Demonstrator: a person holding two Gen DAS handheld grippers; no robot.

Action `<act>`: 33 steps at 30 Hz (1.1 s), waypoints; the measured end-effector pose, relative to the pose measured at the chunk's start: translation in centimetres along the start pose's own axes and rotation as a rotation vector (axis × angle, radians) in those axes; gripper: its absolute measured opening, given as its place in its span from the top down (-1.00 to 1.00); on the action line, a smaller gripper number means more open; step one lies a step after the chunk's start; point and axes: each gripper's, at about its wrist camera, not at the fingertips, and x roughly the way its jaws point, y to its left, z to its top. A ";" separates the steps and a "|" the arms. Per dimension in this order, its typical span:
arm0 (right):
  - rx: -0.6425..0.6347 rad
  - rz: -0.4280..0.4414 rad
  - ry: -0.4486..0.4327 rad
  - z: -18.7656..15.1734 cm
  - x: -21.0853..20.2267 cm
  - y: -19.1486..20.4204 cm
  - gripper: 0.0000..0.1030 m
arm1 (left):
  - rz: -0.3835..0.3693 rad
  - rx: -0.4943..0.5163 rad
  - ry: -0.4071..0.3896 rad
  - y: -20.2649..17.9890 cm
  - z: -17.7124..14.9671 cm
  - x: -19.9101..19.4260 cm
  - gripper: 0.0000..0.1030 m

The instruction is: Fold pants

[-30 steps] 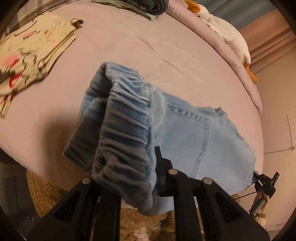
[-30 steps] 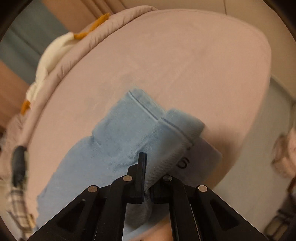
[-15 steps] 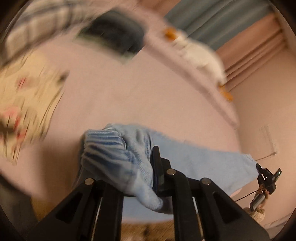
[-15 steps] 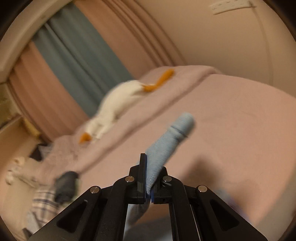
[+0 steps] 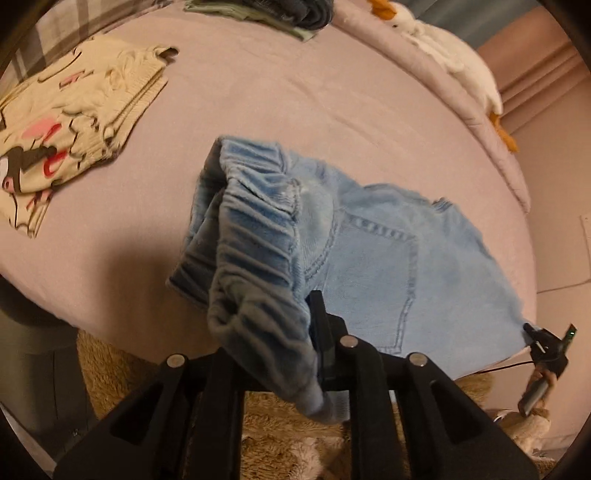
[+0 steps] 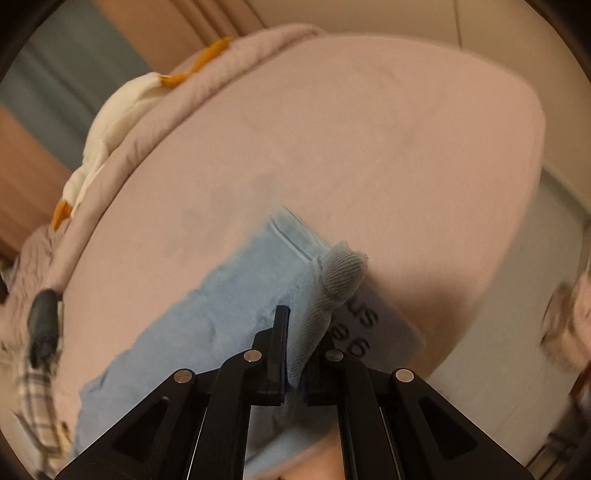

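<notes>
Light blue denim pants (image 5: 388,266) lie on the pink bed (image 5: 258,96) near its front edge. My left gripper (image 5: 291,332) is shut on the gathered elastic waistband (image 5: 255,236), which bunches up over the fingers. My right gripper (image 6: 295,350) is shut on the leg-end fabric (image 6: 332,288) of the pants (image 6: 221,314), a fold standing up between the fingers. The right gripper also shows in the left wrist view (image 5: 546,347) at the far corner of the pants.
A folded cream patterned garment (image 5: 66,122) lies at the bed's left. Dark folded clothes (image 5: 288,11) sit at the far edge. A white goose plush (image 5: 450,55) lies along the rolled blanket. A tan shaggy rug (image 5: 122,373) is below the bed.
Both grippers lifted the pants up off the bed half a second ago and have brought them back down flat on the bed. Both stay shut on the fabric.
</notes>
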 end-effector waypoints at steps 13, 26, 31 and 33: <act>-0.033 -0.169 -0.006 2.7 1.9 1.0 -0.33 | -0.043 -0.072 -0.004 2.0 0.3 1.0 0.67; -0.100 -0.094 0.054 6.3 7.1 2.7 -0.32 | -0.020 -0.064 -0.004 1.2 -0.1 1.0 0.66; -0.091 -0.157 0.057 6.4 9.9 2.6 0.77 | -0.011 -0.063 -0.005 1.0 -0.2 0.9 0.64; -0.082 -0.151 -0.023 6.8 8.1 3.0 0.81 | -0.004 -0.058 -0.006 0.9 -0.1 1.0 0.64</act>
